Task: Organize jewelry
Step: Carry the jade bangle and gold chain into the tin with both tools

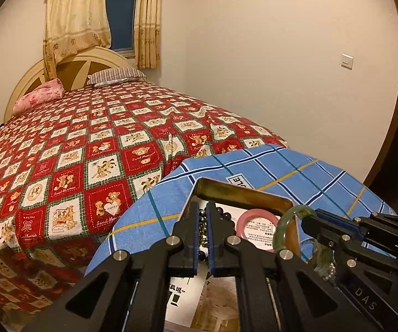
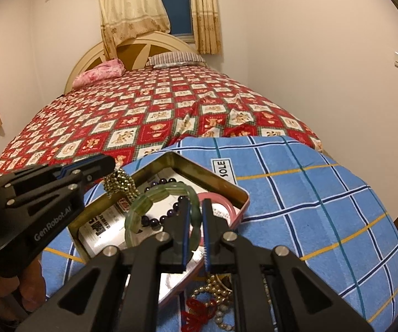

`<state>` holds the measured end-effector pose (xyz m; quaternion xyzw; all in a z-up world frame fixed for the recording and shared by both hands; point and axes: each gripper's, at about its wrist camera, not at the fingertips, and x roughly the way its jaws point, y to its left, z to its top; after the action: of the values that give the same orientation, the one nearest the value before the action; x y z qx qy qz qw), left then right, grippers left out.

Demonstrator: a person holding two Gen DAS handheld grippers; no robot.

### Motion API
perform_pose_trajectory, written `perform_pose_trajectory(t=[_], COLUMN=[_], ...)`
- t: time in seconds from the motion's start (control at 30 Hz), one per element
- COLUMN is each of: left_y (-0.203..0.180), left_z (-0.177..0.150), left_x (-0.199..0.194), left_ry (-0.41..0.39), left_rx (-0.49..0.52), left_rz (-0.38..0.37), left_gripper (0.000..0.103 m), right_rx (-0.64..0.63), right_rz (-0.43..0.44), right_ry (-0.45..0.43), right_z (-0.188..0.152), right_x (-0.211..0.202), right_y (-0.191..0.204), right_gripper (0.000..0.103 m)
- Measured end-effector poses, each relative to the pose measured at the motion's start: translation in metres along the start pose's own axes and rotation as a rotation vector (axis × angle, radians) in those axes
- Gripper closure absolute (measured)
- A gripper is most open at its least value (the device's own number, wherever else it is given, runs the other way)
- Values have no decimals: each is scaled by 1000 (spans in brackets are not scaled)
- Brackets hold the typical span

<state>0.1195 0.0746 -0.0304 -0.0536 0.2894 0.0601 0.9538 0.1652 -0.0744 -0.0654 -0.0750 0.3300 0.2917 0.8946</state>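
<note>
An open metal tin [image 2: 221, 178] [image 1: 243, 191] lies on a blue plaid cloth [image 2: 309, 193]. Inside it are a pink bangle [image 2: 230, 207] [image 1: 257, 215], a dark purple bead bracelet [image 2: 171, 207] and printed paper. My left gripper [image 1: 203, 213] [image 2: 110, 164] is shut on a metallic bead chain [image 2: 121, 184] [image 1: 203, 227], hanging over the tin's far left corner. My right gripper [image 2: 196, 207] [image 1: 307, 218] is shut on a green jade bangle [image 2: 154, 196] [image 1: 284, 227] and holds it above the tin.
Loose pearl and gold bead strands with a red tassel [image 2: 212, 298] lie on the cloth beside the tin's near side. A bed with a red bear-print cover [image 1: 74, 152] stretches behind. A wall stands at right.
</note>
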Motion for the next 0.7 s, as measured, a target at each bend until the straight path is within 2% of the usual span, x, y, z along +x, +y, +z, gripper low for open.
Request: perform_pose_trajectory(t=[0.7], left_y=[-2], left_z=[-23], left_x=[37], left_ry=[91], left_rx=[47], left_rz=[41], left_gripper=[99], right_rx=[-14], right_rz=[-11], right_ry=[102], right_z=[-14], right_x=[39], right_y=[0], right_gripper=[93])
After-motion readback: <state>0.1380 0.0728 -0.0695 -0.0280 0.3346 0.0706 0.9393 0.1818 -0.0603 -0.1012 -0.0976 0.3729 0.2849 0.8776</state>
